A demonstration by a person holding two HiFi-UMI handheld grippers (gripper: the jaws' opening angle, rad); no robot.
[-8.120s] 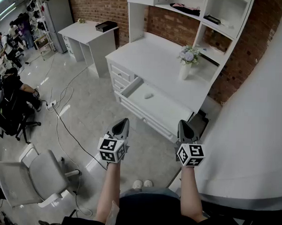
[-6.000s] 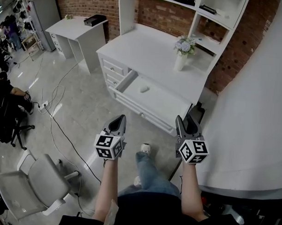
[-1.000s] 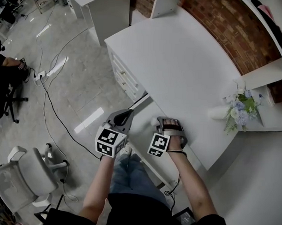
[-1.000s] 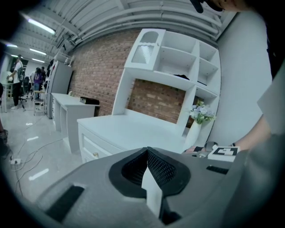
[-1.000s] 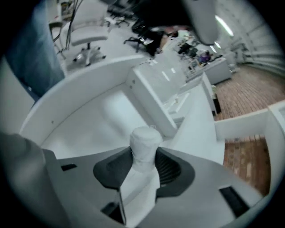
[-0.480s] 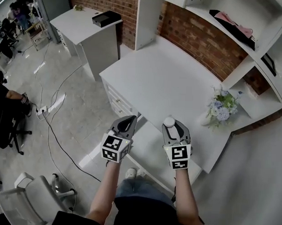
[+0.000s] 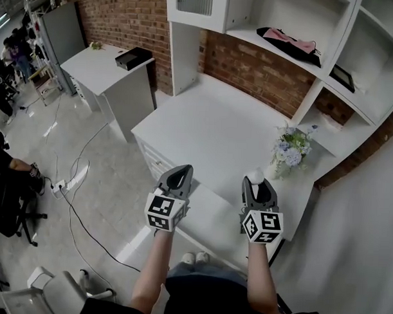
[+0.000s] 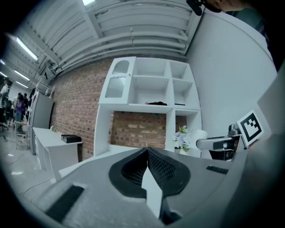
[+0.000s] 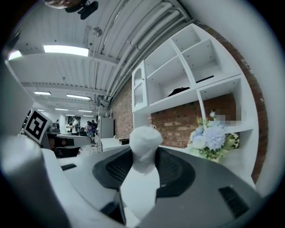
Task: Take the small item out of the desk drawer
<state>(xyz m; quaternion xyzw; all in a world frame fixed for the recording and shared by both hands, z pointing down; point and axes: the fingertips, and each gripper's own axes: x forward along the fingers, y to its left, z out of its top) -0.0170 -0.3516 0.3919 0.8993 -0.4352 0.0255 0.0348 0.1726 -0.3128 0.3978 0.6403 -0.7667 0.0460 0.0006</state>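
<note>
The small item (image 7: 254,177) is a white rounded lump, held between the jaws of my right gripper (image 7: 255,182), which is shut on it above the white desk (image 7: 210,131). In the right gripper view the small item (image 9: 145,141) sticks up from between the jaws of the right gripper (image 9: 143,155). The open drawer (image 7: 210,221) lies below and between both grippers, its inside bare where it shows. My left gripper (image 7: 182,170) hovers over the drawer's left end, shut and holding nothing. In the left gripper view the left gripper (image 8: 147,151) has its pads (image 8: 156,165) closed together.
A vase of flowers (image 7: 288,150) stands on the desk's right end, close to the right gripper. Shelves (image 7: 303,54) rise behind the desk against a brick wall. A second desk (image 7: 100,66) carries a black box (image 7: 134,56). Cables (image 7: 73,194) run across the floor; people (image 7: 10,56) stand far left.
I walked up to the desk. The right gripper went into the drawer, closed on the white item and lifted it out. Since half a second ago both grippers sit slightly further right.
</note>
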